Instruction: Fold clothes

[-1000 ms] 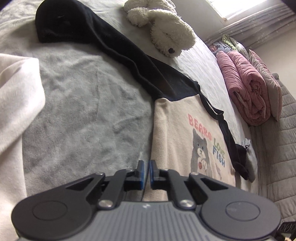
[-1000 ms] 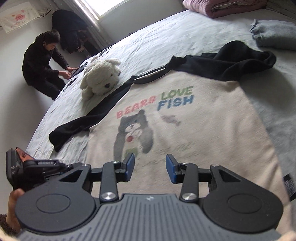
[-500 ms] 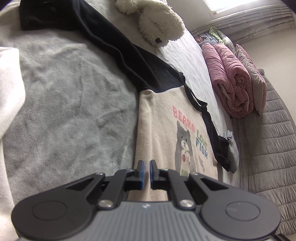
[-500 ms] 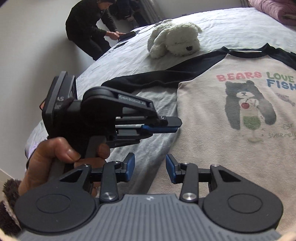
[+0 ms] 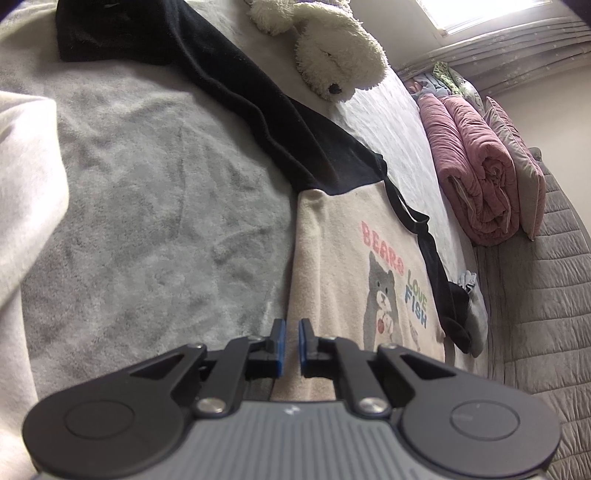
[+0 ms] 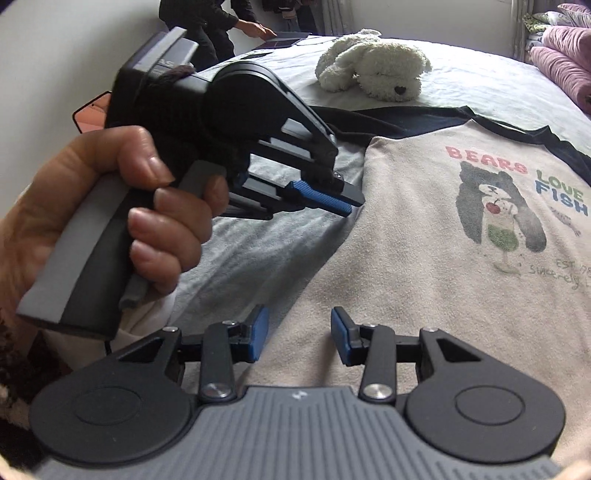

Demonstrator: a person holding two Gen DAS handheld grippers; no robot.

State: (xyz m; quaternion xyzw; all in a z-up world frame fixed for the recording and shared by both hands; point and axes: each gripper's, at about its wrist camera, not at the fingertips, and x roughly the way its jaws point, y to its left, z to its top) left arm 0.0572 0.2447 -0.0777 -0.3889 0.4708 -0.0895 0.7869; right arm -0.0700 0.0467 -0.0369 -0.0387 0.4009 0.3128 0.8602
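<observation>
- Lying flat on the bed [image 5: 155, 206]: a cream shirt [image 6: 424, 266] with black sleeves, bear print and the words "BEARS LOVE FISH" facing up.
- Stretching from the shirt's shoulder toward 11 o'clock in the left wrist view: one black sleeve [image 5: 236, 88], running across the grey blanket.
- Trailing down the far edge of the shirt toward 4 o'clock in that view: the other black sleeve [image 5: 439, 280], ending beside a small grey cloth [image 5: 476, 317].
- Hovering at the shirt's left side edge: the left hand-held gripper [image 5: 290, 345], blue pads nearly together with only a thin slit between them; whether fabric is caught in that slit, cannot tell.
- Showing the same left hand-held gripper [image 6: 343, 206] from the side in the right wrist view, at 10 o'clock, its blue tip sitting right at the shirt's edge, with a bare hand [image 6: 122, 206] wrapping the grey handle.
- Hanging over the lower part of the shirt: the right hand-held gripper [image 6: 299, 338], pads spread wide and holding nothing.
- Resting beyond the shirt at 12 o'clock: a white plush dog [image 6: 373, 74].
- Sitting at 2 o'clock in the left wrist view: a rolled pink quilt [image 5: 476, 173] next to a pillow.
- Bending over at the top of the right wrist view: a person in dark clothes [image 6: 207, 22].
</observation>
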